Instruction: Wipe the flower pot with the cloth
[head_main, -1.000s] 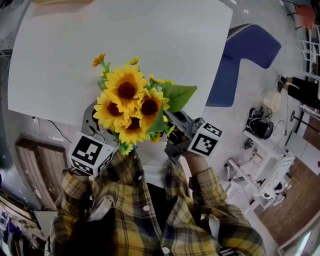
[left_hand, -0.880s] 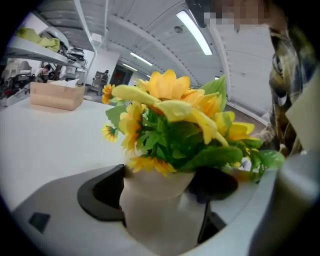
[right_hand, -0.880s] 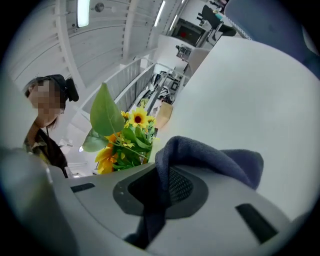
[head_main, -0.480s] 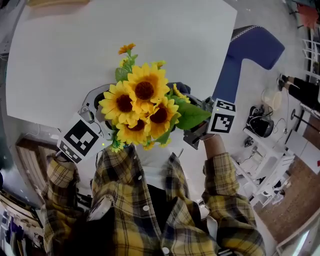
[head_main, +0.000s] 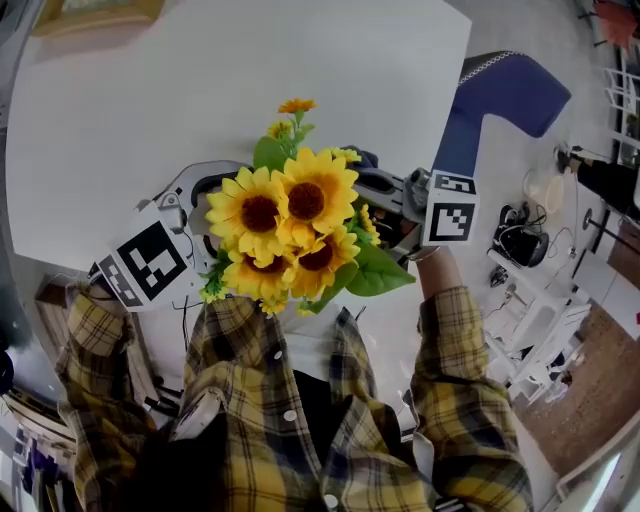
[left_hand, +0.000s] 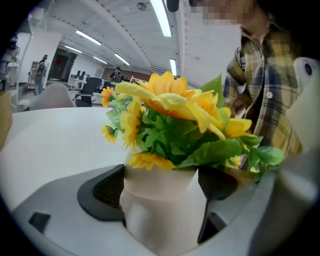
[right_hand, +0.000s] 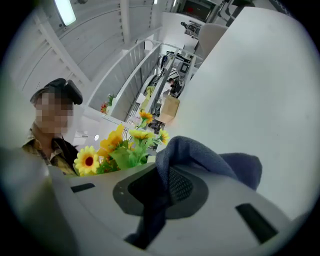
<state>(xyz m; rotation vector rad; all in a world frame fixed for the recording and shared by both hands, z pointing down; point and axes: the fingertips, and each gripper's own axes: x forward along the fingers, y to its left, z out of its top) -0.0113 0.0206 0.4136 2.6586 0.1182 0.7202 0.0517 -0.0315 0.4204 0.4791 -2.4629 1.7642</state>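
While the left hand-held gripper (left_hand: 161, 186) clasps the flower pot (left_hand: 165, 220), its two dark pads press the white pot's left and right sides just under the rim. Artificial sunflowers (head_main: 290, 230) with green leaves spill out over that rim. In the head view they hide the pot completely. The pot sits at the near edge of the white tabletop (head_main: 200, 90), close in front of the person's plaid shirt (head_main: 280, 420). Whether its base rests on the tabletop cannot be told.

The right hand-held gripper (right_hand: 150, 210) is clenched on the cloth (right_hand: 210, 160), a dark blue piece pinched between its jaws. The cloth bunches up over one ribbed pad and hangs down through the gap. In the head view this gripper lies just to the right of the bouquet and points left toward it. From its own view the flowers show beyond the cloth, but the pot does not, so contact between cloth and pot cannot be made out.

A blue chair (head_main: 500, 90) stands on the floor beyond the tabletop's far right corner.
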